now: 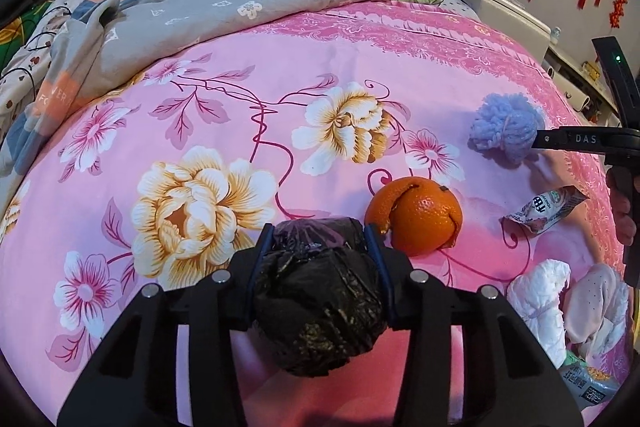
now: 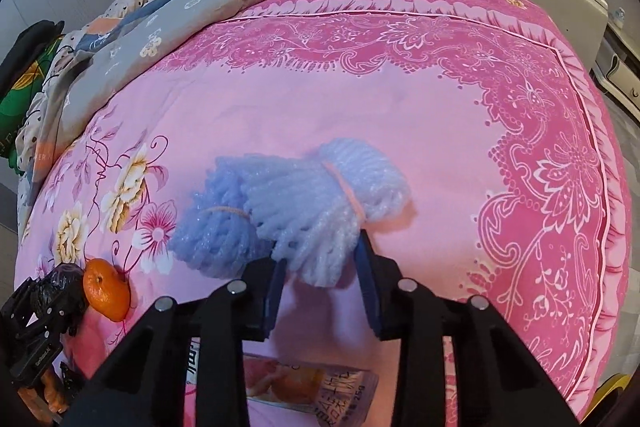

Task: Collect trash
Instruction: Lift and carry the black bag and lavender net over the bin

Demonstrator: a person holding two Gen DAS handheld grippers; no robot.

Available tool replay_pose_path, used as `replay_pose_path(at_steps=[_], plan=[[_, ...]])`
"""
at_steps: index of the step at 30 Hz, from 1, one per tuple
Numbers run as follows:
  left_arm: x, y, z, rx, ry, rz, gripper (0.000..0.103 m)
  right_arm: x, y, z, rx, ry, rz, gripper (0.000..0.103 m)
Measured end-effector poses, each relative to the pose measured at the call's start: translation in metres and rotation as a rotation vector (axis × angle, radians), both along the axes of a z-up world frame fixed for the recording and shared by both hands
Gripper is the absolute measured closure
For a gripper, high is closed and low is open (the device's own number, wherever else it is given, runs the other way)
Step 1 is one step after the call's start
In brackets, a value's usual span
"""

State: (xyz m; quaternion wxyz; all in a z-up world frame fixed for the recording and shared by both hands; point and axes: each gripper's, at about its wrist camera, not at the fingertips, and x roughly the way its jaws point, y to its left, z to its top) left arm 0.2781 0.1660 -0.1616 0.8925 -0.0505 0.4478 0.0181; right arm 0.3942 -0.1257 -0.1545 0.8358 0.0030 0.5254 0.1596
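The 2 grippers are both at the grabbing step on the pink bed cover (image 1: 280, 39). On the left, the left gripper (image 1: 318, 239) is squeezed tight on a crumpled black bag (image 1: 320, 303), which sits between its pads. Just beside it lies the orange peel (image 1: 416, 215), then a small wrapper (image 1: 544, 213) and white tissues (image 1: 540, 295). On the right, the right gripper (image 2: 320, 259) has its pads on the near end of the blue foam net (image 2: 288, 203); it looks pinched, though the soft foam makes that hard to be sure. Next, I think both should lift gently and carry their trash to a bin, which I cannot see here.
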Motion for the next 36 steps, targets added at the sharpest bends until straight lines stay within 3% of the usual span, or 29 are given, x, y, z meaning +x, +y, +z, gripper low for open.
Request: replay_pose_path(at_steps=[8,20,36], plan=[[-0.007,0.005,0.010,-0.033,-0.032,0.009,0.065,-0.006,-0.007,0.010,0.003,-0.028,-0.008,0.080],[-0.021,0.011,0.029,-0.071,-0.085,0.034,0.065,-0.029,-0.030,0.040,0.018,-0.076,-0.039,0.081],[-0.056,-0.033,0.075,-0.076,-0.162,-0.048,0.065,-0.109,-0.068,0.099,0.060,-0.146,-0.034,0.081]])
